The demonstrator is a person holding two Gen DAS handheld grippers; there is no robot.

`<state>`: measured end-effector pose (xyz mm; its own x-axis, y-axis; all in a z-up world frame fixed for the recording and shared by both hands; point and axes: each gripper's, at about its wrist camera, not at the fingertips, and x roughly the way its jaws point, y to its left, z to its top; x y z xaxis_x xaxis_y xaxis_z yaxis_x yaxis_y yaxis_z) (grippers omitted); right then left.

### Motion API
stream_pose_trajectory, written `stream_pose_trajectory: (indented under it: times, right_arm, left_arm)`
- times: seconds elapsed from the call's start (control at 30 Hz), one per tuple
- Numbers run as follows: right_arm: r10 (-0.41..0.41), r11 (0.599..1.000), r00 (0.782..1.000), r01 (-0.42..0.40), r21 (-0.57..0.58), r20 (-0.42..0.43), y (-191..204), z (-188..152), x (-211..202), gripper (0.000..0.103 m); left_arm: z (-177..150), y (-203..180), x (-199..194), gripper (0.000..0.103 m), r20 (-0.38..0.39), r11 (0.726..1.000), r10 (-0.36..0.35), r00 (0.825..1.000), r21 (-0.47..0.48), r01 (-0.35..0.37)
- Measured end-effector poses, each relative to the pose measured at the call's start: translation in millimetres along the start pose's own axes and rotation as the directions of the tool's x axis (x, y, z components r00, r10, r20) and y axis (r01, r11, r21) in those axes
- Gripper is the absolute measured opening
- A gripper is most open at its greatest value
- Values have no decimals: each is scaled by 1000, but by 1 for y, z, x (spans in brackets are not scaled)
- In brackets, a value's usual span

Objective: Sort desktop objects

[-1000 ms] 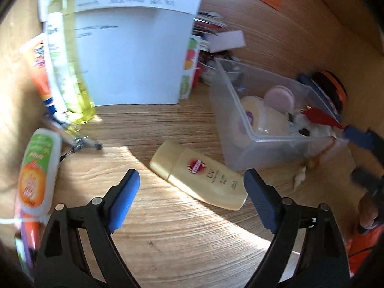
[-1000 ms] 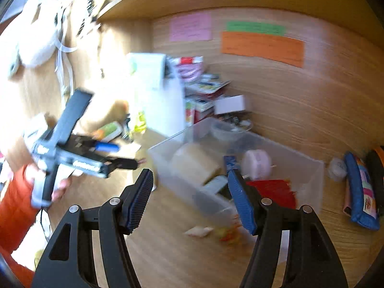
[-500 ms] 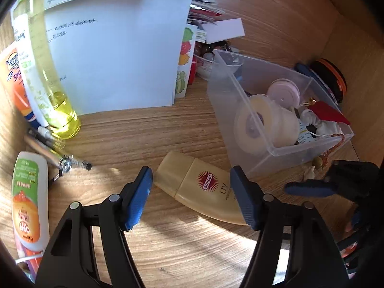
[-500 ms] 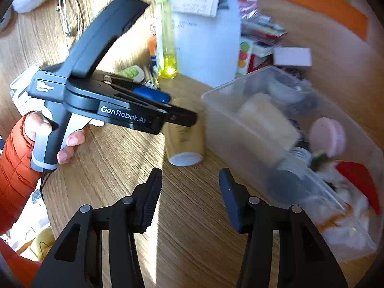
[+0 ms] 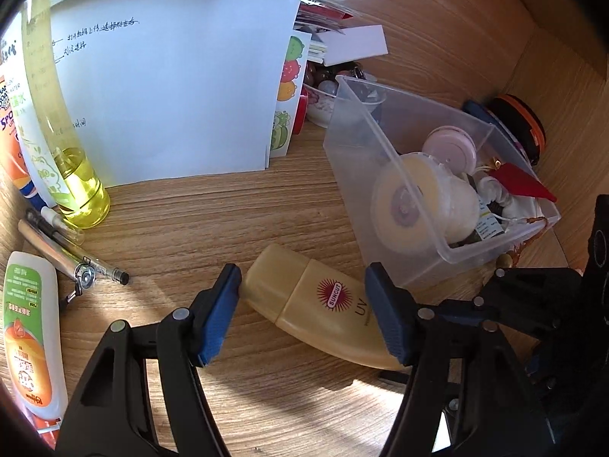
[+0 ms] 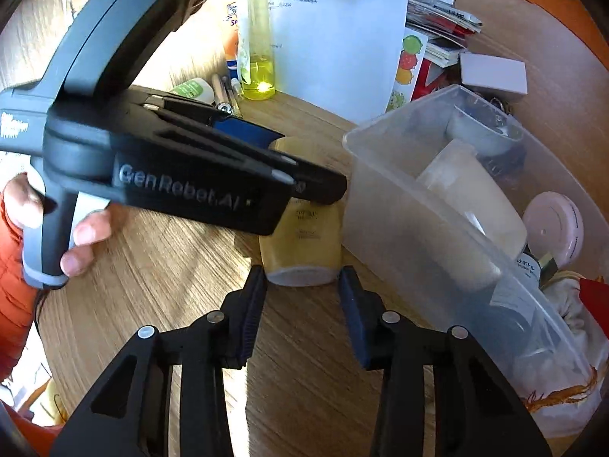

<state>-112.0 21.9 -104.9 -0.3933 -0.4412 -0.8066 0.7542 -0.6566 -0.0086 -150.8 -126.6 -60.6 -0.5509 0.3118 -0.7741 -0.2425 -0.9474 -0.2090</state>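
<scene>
A yellow sunscreen bottle [image 5: 319, 304] lies on its side on the wooden desk, next to a clear plastic bin [image 5: 384, 175] holding jars and small items. My left gripper [image 5: 304, 312] is open and straddles the bottle, one finger at its cap end, the other near its body. In the right wrist view the bottle [image 6: 300, 243] lies just ahead of my open right gripper [image 6: 302, 304], whose fingers flank its bottom end. The left gripper's body [image 6: 160, 144] crosses over the bottle there. The bin [image 6: 472, 228] stands to the right.
A tall bottle of yellow liquid [image 5: 72, 160], pens [image 5: 72, 259] and a green-orange tube [image 5: 26, 331] lie at the left. A white paper stack [image 5: 171, 76] stands behind. Pouches [image 5: 514, 122] sit beyond the bin. A person's hand [image 6: 76, 236] holds the left gripper.
Both grippers have closed in on the sunscreen bottle. The left one moved forward and narrowed around it. The right one swung down from the bin to the bottle's bottom end.
</scene>
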Motion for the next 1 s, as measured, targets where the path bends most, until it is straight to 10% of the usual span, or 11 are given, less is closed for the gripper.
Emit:
stream_pose_trajectory:
  times: [1.0]
  right_arm:
    - [3,1000,977,0,-16,211,0,-34,-91,37]
  left_arm:
    - [-2,-75,-93,67,181,1000,6,983,29,-11]
